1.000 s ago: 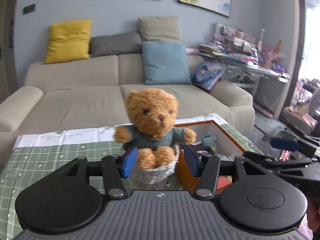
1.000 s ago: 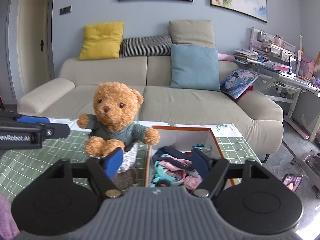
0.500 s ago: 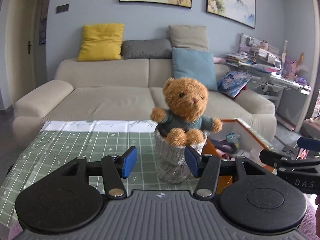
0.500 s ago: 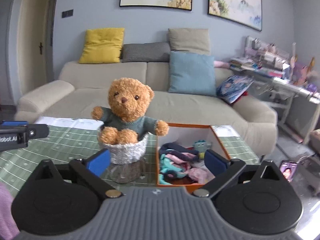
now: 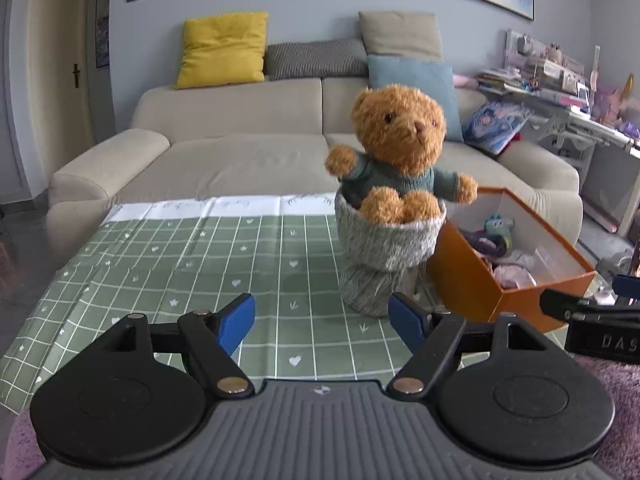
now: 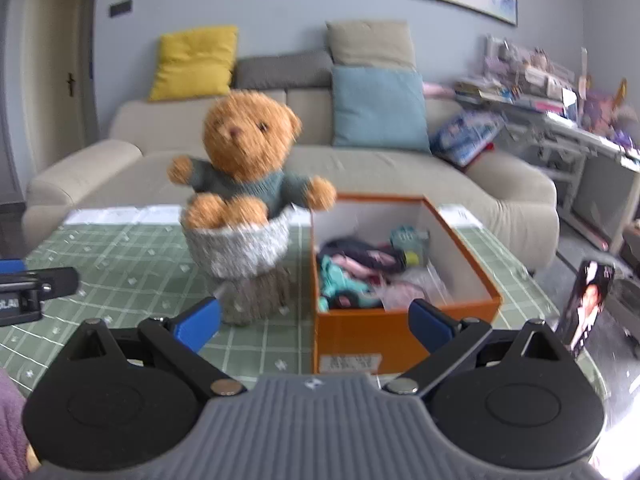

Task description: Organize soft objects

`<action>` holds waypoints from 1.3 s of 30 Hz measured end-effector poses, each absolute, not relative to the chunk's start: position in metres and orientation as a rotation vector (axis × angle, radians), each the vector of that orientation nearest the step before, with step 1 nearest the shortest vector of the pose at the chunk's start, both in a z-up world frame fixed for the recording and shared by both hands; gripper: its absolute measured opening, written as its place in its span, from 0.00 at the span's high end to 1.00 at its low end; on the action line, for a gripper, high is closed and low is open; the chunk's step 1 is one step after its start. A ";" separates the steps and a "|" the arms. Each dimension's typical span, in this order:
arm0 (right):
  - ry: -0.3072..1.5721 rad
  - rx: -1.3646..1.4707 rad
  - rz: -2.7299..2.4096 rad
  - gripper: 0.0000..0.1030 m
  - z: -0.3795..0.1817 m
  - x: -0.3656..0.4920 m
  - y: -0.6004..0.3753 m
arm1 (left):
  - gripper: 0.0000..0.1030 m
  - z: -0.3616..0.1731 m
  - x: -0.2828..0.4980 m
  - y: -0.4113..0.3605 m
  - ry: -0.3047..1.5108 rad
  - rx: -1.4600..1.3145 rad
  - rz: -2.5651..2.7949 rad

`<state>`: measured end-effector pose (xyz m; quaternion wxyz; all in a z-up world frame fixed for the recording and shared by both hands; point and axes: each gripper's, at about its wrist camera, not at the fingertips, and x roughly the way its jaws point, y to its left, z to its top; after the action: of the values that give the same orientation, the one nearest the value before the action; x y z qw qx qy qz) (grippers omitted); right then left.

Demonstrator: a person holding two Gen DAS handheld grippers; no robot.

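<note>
Teddy bear (image 5: 400,152) in green sweater sits upright in a grey fuzzy pouch (image 5: 384,256) on the bench (image 5: 200,264), which has a green grid cloth. Orange box (image 5: 480,292) stands just right of the pouch, about touching it, open top, with soft clothes and a small teal toy (image 5: 498,226) inside.

Left gripper (image 5: 322,320) sits near side of the pouch, fingers (image 5: 236,322) spread wide, nothing between them, not touching pouch or bear. Right gripper (image 6: 314,322) is in front of the box's near wall, fingers (image 6: 198,326) wide apart, holding nothing; this view is motion-blurred.

In right wrist view, bear (image 6: 248,152) and pouch (image 6: 240,252) sit left of the box (image 6: 400,332), clothes pile (image 6: 360,276) visible inside. Beige sofa (image 5: 240,148) with cushions lies far behind the bench.
</note>
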<state>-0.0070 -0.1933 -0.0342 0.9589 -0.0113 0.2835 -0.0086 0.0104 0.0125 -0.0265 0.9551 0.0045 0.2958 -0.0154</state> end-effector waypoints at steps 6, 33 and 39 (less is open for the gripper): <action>0.575 -0.001 -0.029 0.04 -0.036 -0.008 -0.197 | 0.13 -0.031 0.011 0.012 0.619 0.008 -0.030; 0.545 -0.047 -0.005 0.04 -0.032 -0.010 -0.189 | 0.13 -0.030 0.012 0.009 0.621 0.026 -0.041; 0.543 -0.048 -0.006 0.04 -0.032 -0.011 -0.188 | 0.13 -0.030 0.012 0.009 0.621 0.027 -0.043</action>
<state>-0.0109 -0.1882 -0.0317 0.9630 -0.0236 0.2683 -0.0029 0.0122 0.0092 -0.0302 0.9519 0.0131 0.3055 -0.0209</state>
